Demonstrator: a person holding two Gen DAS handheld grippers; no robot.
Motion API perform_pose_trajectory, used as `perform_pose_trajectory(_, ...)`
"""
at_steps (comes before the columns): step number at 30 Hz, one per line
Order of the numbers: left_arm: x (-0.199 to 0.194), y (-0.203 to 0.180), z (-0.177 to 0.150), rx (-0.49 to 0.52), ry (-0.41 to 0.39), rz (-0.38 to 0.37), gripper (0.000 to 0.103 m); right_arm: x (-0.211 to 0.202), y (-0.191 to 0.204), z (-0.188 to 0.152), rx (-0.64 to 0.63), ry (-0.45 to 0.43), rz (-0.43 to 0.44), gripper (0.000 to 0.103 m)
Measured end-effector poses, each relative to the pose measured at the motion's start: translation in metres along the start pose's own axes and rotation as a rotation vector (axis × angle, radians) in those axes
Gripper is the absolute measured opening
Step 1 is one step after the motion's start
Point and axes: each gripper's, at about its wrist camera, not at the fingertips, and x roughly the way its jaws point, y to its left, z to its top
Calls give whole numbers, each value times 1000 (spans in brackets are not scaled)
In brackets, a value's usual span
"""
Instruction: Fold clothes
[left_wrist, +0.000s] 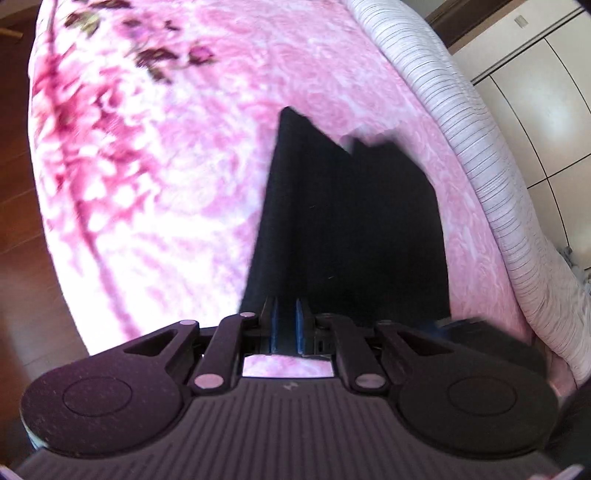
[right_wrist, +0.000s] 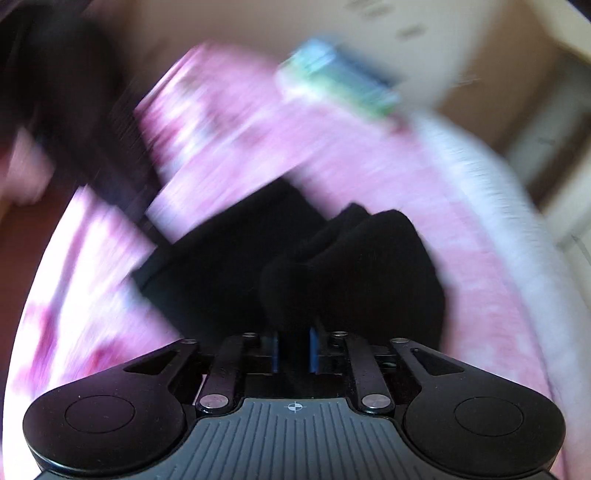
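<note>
Black garment (left_wrist: 343, 229) — seemingly between both tongs

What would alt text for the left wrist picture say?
The left gripper pinches a black garment that stretches away over a pink floral blanket on a bed. A white striped cover runs along the blanket's right edge; the picture is slightly blurred.

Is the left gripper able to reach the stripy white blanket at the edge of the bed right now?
Probably not yet. The left gripper looks shut on the black garment, so it would have to let go first. The striped blanket lies off to its right, with only the pink bedspread between.
</note>
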Motion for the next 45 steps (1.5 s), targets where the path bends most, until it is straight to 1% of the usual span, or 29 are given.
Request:
perform_pose_trajectory(4,-1,7,-2,-18,9,-29,6,-5,8,-5,-84,-4,-4,34)
perform_pose_trajectory(5,-1,8,0,-23,9,-38,6,-8,4,-7,-65,-2,3,35)
perform_pose_trajectory(8,4,6,10,-38,7,-76,8,-26,-32,-14,133,9,49,36)
perform_pose_trajectory(9,5,4,13,-45,9,-96,14,-32,-43,-16,199,13,64,36)
perform_pose_trajectory(12,11,2,23,-72,15,-140,26,-50,-79,-22,396,25,110,36)
perform_pose_trajectory(13,16,3,27,-85,22,-158,27,-51,-96,-27,495,44,114,36)
perform_pose_trajectory(14,21,3,31,-99,29,-177,31,-46,-119,-36,632,88,105,36)
perform_pose_trajectory(15,29,5,36,-122,41,-193,36,-36,-144,-48,779,146,97,36)
perform_pose_trajectory(16,37,6,41,-141,55,-203,37,-23,-169,-62,925,206,93,36)
perform_pose_trajectory(17,44,6,45,-159,70,-211,37,-11,-190,-75,1054,251,101,36)
perform_pose_trajectory(19,60,6,55,-179,92,-242,42,16,-226,-97,1293,315,153,37)
perform_pose_trajectory(20,68,5,60,-188,102,-258,43,31,-239,-103,1379,345,195,37)
perform_pose_trajectory(21,76,5,65,-201,112,-275,44,48,-250,-104,1435,394,227,37)
perform_pose_trajectory(22,84,4,70,-216,122,-292,45,66,-258,-102,1461,447,245,37)
perform_pose_trajectory(23,90,3,75,-228,129,-308,47,82,-265,-96,1462,483,255,37)
perform_pose_trajectory(24,97,3,79,-243,132,-329,50,92,-271,-90,1444,498,256,36)
perform_pose_trajectory(27,115,3,92,-307,144,-387,57,111,-280,-73,1367,536,227,36)
perform_pose_trajectory(29,123,2,99,-338,144,-413,59,117,-282,-64,1331,550,217,36)
perform_pose_trajectory(30,125,0,102,-334,143,-415,59,118,-283,-60,1312,548,217,36)
perform_pose_trajectory(31,126,-4,104,-309,141,-418,59,118,-282,-57,1291,538,220,34)
perform_pose_trajectory(32,126,-8,105,-279,137,-420,50,117,-281,-53,1271,529,226,30)
perform_pose_trajectory(33,124,-14,106,-233,135,-414,31,116,-279,-47,1251,521,236,21)
perform_pose_trajectory(34,118,-17,106,-194,124,-400,22,115,-276,-41,1232,513,246,10)
perform_pose_trajectory(35,111,-20,106,-158,111,-385,21,114,-273,-34,1198,511,246,7)
perform_pose_trajectory(36,103,-23,106,-121,98,-369,19,113,-269,-24,1150,514,235,6)
perform_pose_trajectory(38,83,-24,106,-85,64,-359,17,110,-259,-7,1047,515,219,6)
perform_pose_trajectory(40,62,-22,106,-47,25,-340,16,107,-250,5,978,499,223,6)
perform_pose_trajectory(42,51,-16,108,-33,-3,-308,15,107,-239,18,923,481,226,6)
perform_pose_trajectory(45,43,-2,112,-43,-38,-253,14,111,-222,37,850,463,227,6)
